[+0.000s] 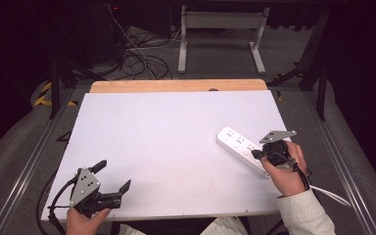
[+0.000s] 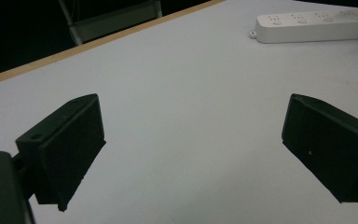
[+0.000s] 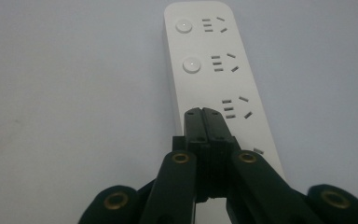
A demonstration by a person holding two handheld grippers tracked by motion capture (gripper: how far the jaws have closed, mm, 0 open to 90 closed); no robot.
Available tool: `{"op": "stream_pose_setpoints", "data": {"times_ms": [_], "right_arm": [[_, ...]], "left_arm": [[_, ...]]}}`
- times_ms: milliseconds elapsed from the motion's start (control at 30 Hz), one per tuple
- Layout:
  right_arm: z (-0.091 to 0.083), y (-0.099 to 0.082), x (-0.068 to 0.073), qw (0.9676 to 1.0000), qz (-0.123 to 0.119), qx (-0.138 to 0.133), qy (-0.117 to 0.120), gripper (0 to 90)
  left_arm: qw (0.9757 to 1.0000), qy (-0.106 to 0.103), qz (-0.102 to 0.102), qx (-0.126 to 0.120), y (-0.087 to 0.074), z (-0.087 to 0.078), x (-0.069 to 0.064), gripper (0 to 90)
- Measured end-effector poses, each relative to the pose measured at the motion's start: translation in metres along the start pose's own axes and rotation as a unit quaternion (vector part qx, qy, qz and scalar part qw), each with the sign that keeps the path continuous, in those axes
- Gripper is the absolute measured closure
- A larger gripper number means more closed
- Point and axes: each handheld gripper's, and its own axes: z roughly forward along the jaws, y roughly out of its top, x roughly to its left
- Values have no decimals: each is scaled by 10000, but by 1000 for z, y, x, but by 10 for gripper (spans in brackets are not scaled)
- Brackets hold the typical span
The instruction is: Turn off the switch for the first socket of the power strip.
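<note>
I have the right hand-held gripper closed empty, its tips poised over the long white plastic power strip lying at the right side of the white tabletop. I judge I'm about to press a round switch button. The left hand-held gripper waits wide open near the front edge.

A person in a cream sleeve holds two black grippers: left gripper and right gripper, each with grey three-cornered plate, brass-ringed screws (seen close up), trailing cable.
</note>
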Motion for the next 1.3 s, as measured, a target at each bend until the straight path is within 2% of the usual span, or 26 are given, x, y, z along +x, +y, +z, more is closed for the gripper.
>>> {"op": "stream_pose_setpoints", "data": {"times_ms": [433,533,600,667,833,967,1067,1100,1133,1167,1200,1300], "right_arm": [[-7,1,0,10000,-10,-65,-3,900],[-16,3,2,9992,-83,-382,13,900],[-26,6,4,9979,-89,-637,10,778],[-34,8,5,9974,-107,-715,42,729],[-45,9,6,9957,-67,-909,132,677],[-47,9,6,9952,-36,-958,179,662],[-48,9,6,9945,-16,-1021,215,620],[-49,9,6,9941,-9,-1063,238,588],[-50,9,5,9919,-27,-1221,338,530],[-50,9,5,9919,-27,-1221,338,530],[-51,8,5,9884,-45,-1449,458,450],[-52,8,7,9817,-108,-1799,611,363]], "left_arm": [[10000,-1,-38,1,0,0,0,60],[10000,1,-40,1,0,0,0,60],[10000,-23,-64,-12,0,0,0,61],[10000,-33,-75,-13,0,0,0,61],[10000,-19,-41,-18,0,0,0,61],[10000,-15,-38,-10,0,0,0,61],[10000,-23,-39,-14,0,0,0,61],[9999,-49,-79,-50,0,0,0,61],[9998,-93,-136,-100,0,-1,0,61],[9998,-93,-136,-100,0,-1,0,61],[9998,-126,-108,-119,0,-1,1,61],[9998,-115,-75,-142,0,-2,-1,61]]}}
